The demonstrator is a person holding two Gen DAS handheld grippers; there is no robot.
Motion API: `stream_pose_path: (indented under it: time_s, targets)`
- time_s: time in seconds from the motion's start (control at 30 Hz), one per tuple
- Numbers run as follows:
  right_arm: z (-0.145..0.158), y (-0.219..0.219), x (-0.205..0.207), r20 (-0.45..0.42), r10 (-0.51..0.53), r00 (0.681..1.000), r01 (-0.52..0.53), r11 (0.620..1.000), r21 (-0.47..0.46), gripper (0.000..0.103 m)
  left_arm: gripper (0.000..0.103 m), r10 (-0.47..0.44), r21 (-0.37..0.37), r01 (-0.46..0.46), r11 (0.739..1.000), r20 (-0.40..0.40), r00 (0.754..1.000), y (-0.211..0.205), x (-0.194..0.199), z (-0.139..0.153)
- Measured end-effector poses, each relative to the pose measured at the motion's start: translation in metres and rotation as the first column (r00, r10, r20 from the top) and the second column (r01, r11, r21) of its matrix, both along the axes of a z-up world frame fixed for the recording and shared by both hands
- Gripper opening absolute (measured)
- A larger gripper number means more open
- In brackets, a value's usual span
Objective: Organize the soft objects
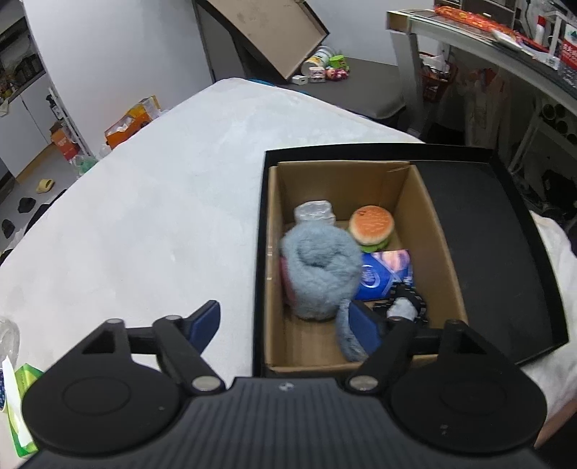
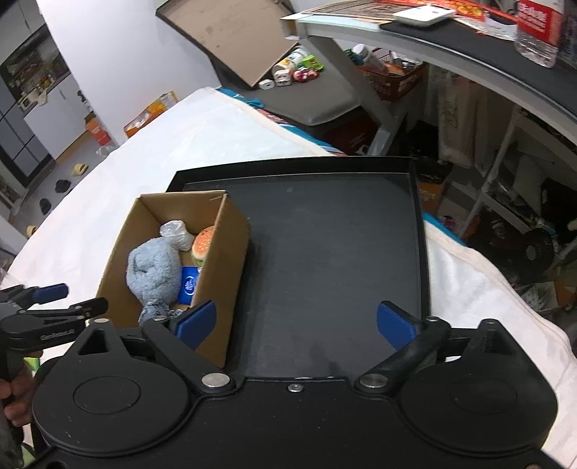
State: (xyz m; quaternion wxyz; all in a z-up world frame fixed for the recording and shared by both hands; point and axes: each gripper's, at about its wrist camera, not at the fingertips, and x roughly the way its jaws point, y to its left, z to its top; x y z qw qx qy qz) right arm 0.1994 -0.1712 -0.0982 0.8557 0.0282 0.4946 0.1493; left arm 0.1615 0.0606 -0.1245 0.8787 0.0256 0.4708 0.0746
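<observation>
A brown cardboard box (image 1: 425,231) stands in the left part of a black tray (image 1: 497,252). Inside lie a grey-blue plush toy (image 1: 321,267), a burger toy (image 1: 371,225), a blue packet (image 1: 386,277) and a crumpled plastic bag (image 1: 313,211). My left gripper (image 1: 285,324) hangs open over the box's near end, one finger outside the box wall, the other beside the plush's tail. In the right wrist view my right gripper (image 2: 295,323) is open above the bare tray (image 2: 324,252), just right of the box (image 2: 230,252); the plush (image 2: 153,270) and the left gripper (image 2: 77,299) show too.
A white cloth (image 1: 144,216) covers the table under the tray. A green packet (image 1: 21,397) lies at the near left edge. A hand (image 2: 14,393) holds the left tool. Beyond the table are a leaning cardboard sheet (image 1: 267,32), floor clutter and a desk (image 2: 468,47).
</observation>
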Motion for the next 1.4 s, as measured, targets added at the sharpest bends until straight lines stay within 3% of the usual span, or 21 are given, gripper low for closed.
stream_pose_path:
  time_s: [0.23,0.77,1.4]
  targets:
    - [0.006,-0.015,-0.010,0.005,-0.048,0.999,0.047,0.998,0.036,0.103,0.082,-0.029,-0.017,0.028,0.999,-0.015,0.999,-0.019,-0.005,0.019]
    - [0.034,-0.025,-0.051,0.061,-0.085,0.995,0.078,0.991,0.105,0.103,0.102,-0.064,-0.044,0.066,0.997,0.042,0.997,-0.046,-0.040,0.072]
    - [0.078,-0.024,-0.100,0.163,-0.107,0.981,0.085,0.986,0.141,0.103,0.102,-0.072,-0.076,0.083,0.994,0.136,0.988,-0.051,-0.088,0.116]
